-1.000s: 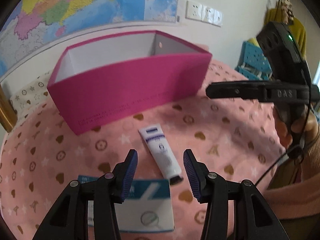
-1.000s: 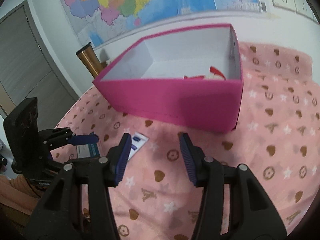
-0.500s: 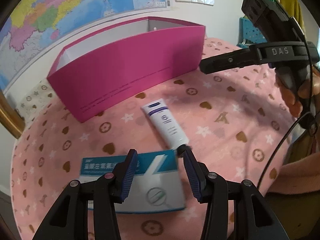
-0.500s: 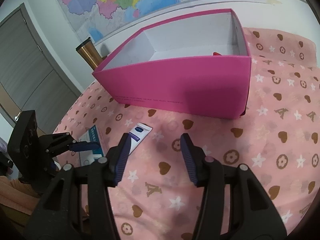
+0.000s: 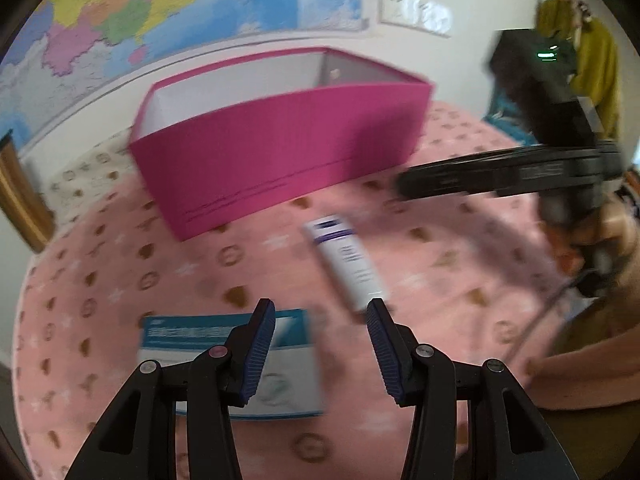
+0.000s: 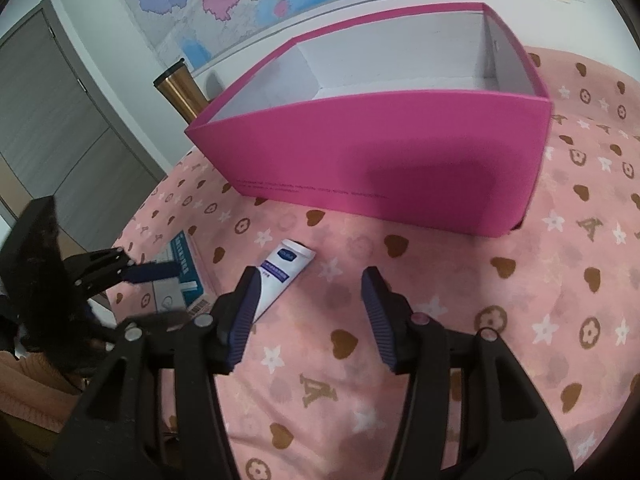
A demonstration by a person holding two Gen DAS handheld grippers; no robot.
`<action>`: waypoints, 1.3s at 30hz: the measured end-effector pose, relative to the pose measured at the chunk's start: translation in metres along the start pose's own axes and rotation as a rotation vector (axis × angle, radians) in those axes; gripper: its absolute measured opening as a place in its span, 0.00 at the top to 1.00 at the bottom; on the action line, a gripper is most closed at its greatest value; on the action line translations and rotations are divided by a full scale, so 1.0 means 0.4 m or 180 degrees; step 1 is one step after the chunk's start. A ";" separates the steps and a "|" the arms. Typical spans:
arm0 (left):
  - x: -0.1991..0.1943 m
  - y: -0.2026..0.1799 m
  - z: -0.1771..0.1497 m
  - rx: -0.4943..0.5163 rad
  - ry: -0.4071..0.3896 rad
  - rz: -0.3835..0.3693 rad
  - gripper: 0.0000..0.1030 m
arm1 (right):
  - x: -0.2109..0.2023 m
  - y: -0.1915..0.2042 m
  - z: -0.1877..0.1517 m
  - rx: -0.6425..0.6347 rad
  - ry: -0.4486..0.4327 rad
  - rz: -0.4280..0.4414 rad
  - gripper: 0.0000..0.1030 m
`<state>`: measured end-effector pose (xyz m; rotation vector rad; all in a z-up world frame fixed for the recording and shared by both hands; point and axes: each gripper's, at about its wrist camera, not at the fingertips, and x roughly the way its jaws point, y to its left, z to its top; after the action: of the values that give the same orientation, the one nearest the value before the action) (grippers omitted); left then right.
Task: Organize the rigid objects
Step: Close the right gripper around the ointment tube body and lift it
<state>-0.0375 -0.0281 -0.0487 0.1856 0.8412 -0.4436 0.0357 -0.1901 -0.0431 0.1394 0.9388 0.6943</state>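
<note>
**A:** Start at the fingers. What does the left gripper [image 5: 320, 316] have between its pads?

**B:** Nothing. Its jaws stand partly spread and pinch nothing. Just past the right fingertip [image 5: 378, 316] lies the capped end of the white tube [image 5: 346, 258]. Under and beyond the left fingertip [image 5: 262, 320] lies the flat blue-and-white carton [image 5: 192, 334], on the pink cloth [image 5: 120, 280].

**A:** And the right gripper [image 6: 308, 280]?

**B:** Also partly spread and empty, with bare cloth [image 6: 440, 300] between the pads. The tube [image 6: 282, 276] lies at its left fingertip [image 6: 248, 292], partly hidden behind it; I cannot tell whether they touch.

**A:** How does the tube's long axis run?

**B:** In the left view it slants from its cap near the right fingertip up and leftwards, its flat crimped end toward the pink box [image 5: 280, 140]. So it lies off to the right of the left jaws' centre, not between them. In the right view it slants from the left fingertip up and rightwards toward the box [image 6: 400, 160].

**A:** Which hand is nearer?

**B:** Both are close. My judgement is that either would have to shift sideways and turn so its pads cross the tube's width. The carton lies nearer the left gripper [image 6: 152, 270].

**A:** And the destination?

**B:** Probably the box, open at the top, well beyond the tube.
</note>
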 end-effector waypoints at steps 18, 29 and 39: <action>0.054 -0.053 -0.003 -0.0336 0.0179 -0.0434 0.76 | 0.187 0.062 0.073 -0.0399 0.0442 0.0157 0.47; 0.093 -0.015 -0.003 -0.0621 0.0263 -0.0402 0.77 | 0.137 0.043 0.013 -0.0492 0.0589 0.0095 0.62; 0.069 0.044 -0.023 -0.0813 0.0229 -0.0221 0.77 | 0.110 0.037 0.033 -0.0408 0.0402 0.0077 0.60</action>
<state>-0.0195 -0.0177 -0.0757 -0.0642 0.9687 -0.3919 0.0562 -0.1497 -0.0600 -0.0065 1.0114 0.7904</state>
